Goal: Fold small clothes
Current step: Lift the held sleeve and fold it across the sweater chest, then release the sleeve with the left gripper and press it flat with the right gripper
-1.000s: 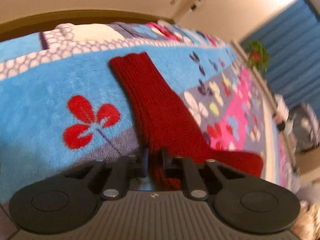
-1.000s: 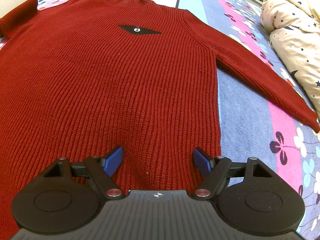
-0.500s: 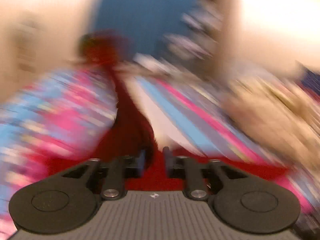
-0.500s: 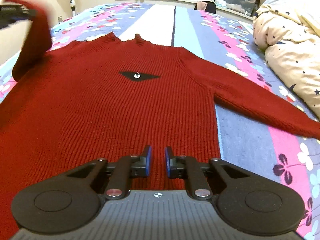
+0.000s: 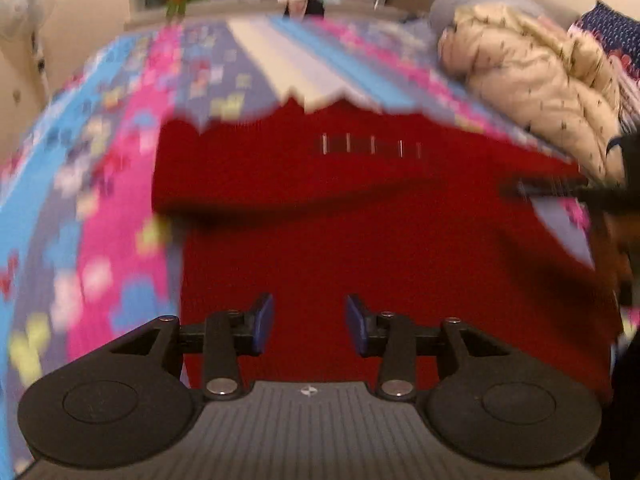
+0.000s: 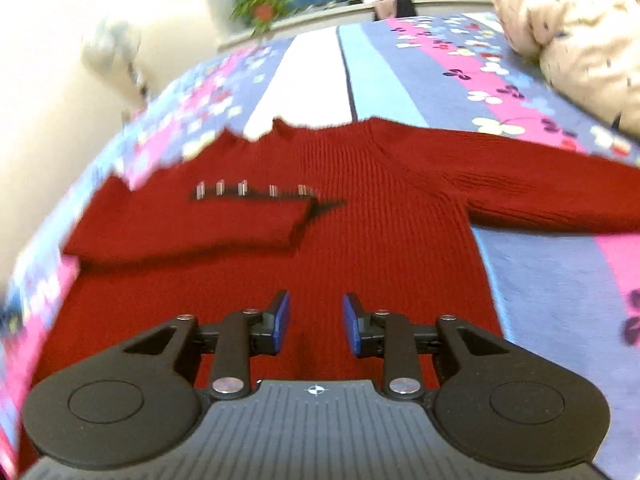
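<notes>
Red sweater point(image 6: 360, 248) flat on floral blanket point(image 6: 552, 280), 1 sleeve point(image 6: 192, 228) folded across its chest, the other point(image 6: 560, 204) outstretched; left gripper point(image 5: 309, 326) and right gripper point(image 6: 315, 322) above the hem, jaws apart, holding nothing

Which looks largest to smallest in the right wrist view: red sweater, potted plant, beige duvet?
1. red sweater
2. beige duvet, cut off by the frame, so its rank is unsure
3. potted plant, far away

both wrist views low, facing sweater point(image 5: 360, 240)
</notes>
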`<state>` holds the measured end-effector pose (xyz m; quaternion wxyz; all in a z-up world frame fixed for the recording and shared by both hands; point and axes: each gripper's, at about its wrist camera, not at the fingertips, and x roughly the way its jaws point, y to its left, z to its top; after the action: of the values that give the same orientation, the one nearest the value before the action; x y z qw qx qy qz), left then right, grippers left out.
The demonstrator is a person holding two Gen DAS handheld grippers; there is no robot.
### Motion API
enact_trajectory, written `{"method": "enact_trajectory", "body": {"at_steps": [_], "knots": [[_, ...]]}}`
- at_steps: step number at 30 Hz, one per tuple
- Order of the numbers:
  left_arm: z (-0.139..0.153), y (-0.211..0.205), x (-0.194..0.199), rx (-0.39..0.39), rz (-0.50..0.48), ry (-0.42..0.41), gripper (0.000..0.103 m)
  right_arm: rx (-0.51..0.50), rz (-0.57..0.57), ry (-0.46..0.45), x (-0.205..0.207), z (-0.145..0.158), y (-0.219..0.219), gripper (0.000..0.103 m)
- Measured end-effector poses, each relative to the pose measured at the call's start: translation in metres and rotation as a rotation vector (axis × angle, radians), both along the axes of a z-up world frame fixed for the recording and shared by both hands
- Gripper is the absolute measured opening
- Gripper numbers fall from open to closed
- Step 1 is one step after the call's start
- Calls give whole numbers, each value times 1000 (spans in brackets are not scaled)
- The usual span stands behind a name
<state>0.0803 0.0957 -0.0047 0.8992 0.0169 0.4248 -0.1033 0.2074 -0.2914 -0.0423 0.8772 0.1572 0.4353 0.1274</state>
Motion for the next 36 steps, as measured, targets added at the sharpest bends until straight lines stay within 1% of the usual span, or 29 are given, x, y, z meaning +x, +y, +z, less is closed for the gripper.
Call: {"method": "enact_trajectory", "body": {"at_steps": [1,2,3,4,5,6,8,10,11,12,13,14,15,18,20,22,23,24,25,27,28,29,30,31,32,33,34,35,36], "knots": [[-14,2,-9,-20,14,25,44,30,-21,-4,9,-2,1,40],[-31,3,-16,-12,22,96,44,53,-35,-7,16,-5,3,46],[-44,-1,-16,50,22,178,44,77,-44,-7,24,-8,6,48],[-50,-5,-17,112,8,193,45,88,-50,-7,31,-12,9,51],[-50,-7,-18,132,-16,159,48,85,-56,-10,38,-17,14,54],[-50,-8,-16,129,-25,147,51,70,-61,-8,45,-22,19,55],[-59,-4,-10,95,-21,170,62,37,-62,10,56,-34,32,56],[-64,-4,-5,98,-29,164,66,12,-45,17,65,-45,44,56],[-64,-4,-3,101,-37,158,67,-5,-36,6,65,-47,49,58],[-64,-5,-2,100,-41,155,68,-36,-18,-18,66,-48,56,55],[-65,-5,-1,99,-44,153,69,-65,5,-44,67,-47,61,31],[-66,-4,0,96,-47,151,70,-64,37,-67,67,-47,65,10],[-65,-6,-2,96,-48,150,70,-73,37,-88,67,-43,67,6],[-67,-7,2,100,-52,149,71,-61,22,-186,65,-22,58,2],[-67,-9,4,101,-50,151,72,-39,-47,-269,63,1,41,1],[-69,-7,-1,103,-52,150,72,-88,-121,-341,61,16,25,1],[-69,-6,-1,105,-55,149,72,-130,-165,-337,63,15,17,1],[-69,-7,0,104,-55,148,72,-167,-217,-295,68,9,8,1],[-69,-8,1,103,-55,148,72,-200,-276,-214,75,-3,-3,1],[-68,-8,0,104,-56,146,72,-247,-382,-3,85,-34,-25,1],[-68,-8,0,104,-55,146,72,-274,-454,52,84,-41,-33,2],[-69,-8,1,104,-55,148,72,-281,-508,62,81,-43,-39,5],[-69,-8,1,105,-55,149,72,-270,-524,31,78,-38,-40,5],[-68,-9,1,107,-55,151,72,-256,-513,-26,75,-31,-36,5],[-68,-10,1,109,-56,152,72,-235,-470,-118,70,-22,-28,5],[-68,-10,1,109,-55,153,72,-215,-407,-186,68,-16,-20,7],[-68,-10,1,108,-55,153,72,-186,-344,-217,68,-16,-13,13],[-68,-10,1,107,-56,152,72,-154,-267,-202,71,-21,-6,18],[-68,-10,1,106,-55,150,72,-157,-208,-128,77,-34,0,21]]}}
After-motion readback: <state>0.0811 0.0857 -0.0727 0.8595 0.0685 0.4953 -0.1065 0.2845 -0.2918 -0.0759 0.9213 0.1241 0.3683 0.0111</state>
